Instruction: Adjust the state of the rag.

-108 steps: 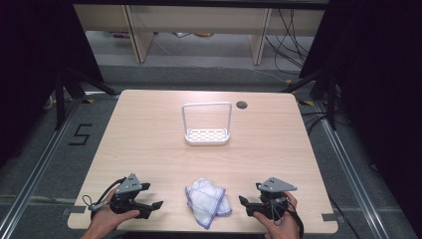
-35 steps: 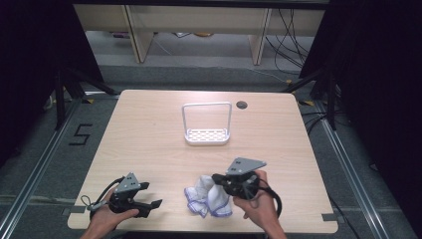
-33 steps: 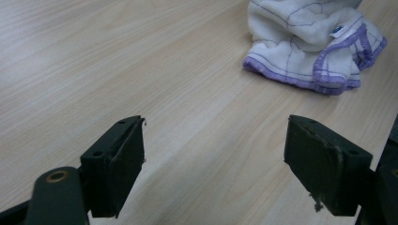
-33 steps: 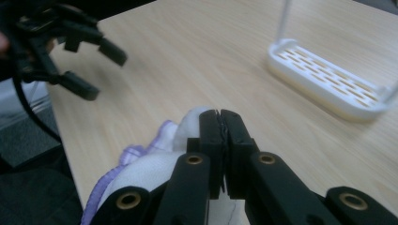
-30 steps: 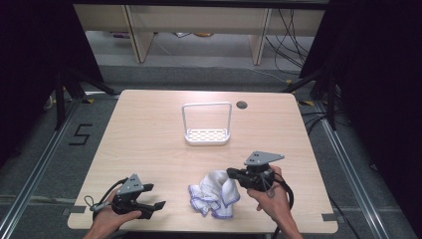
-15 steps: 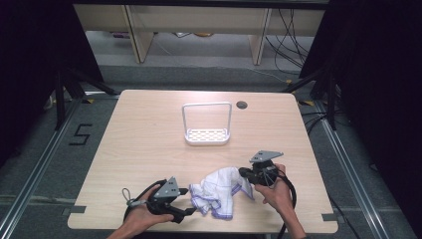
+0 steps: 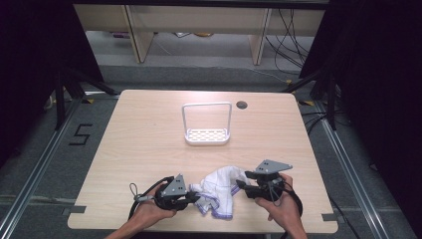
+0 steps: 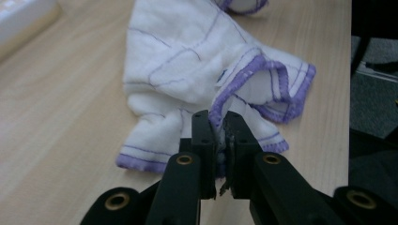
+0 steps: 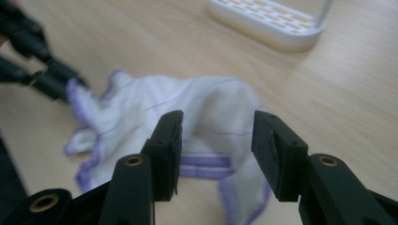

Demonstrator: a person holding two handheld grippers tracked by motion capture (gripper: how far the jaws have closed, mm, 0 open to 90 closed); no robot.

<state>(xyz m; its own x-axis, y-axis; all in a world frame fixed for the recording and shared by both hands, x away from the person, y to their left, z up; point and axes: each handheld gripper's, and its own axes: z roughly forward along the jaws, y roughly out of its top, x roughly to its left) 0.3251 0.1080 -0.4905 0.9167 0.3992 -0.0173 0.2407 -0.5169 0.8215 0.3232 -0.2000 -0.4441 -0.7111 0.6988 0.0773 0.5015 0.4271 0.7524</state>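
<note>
1. now, at the near edge of the pale wooden counter (image 7: 149, 129), a person works a crumpled white cloth (image 7: 219, 191) edged in purple stitching, which lies between the two hands.
2. left tongs (image 8: 219, 136) have just been closing and are clamped on a purple-hemmed fold of the cloth; the left gripper view shows the hem pinched between the black jaws.
3. right tongs (image 9: 217, 150) have just been opening and stand apart, nothing pressed between them; in the right gripper view the cloth lies just beyond the jaws, and whether it touches them cannot be told.
4. a white wire rack (image 7: 207, 124) stands well apart from the cloth, toward the far side of the counter.
5. the cloth looks light, soft and limp: it will likely sag and drape from any single hold and bunch rather than slide as one piece.
6. the stitched hem appears the firmest place to grip; a second hold on a corner or edge opposite the left tongs would probably let the cloth be stretched flat.
</note>
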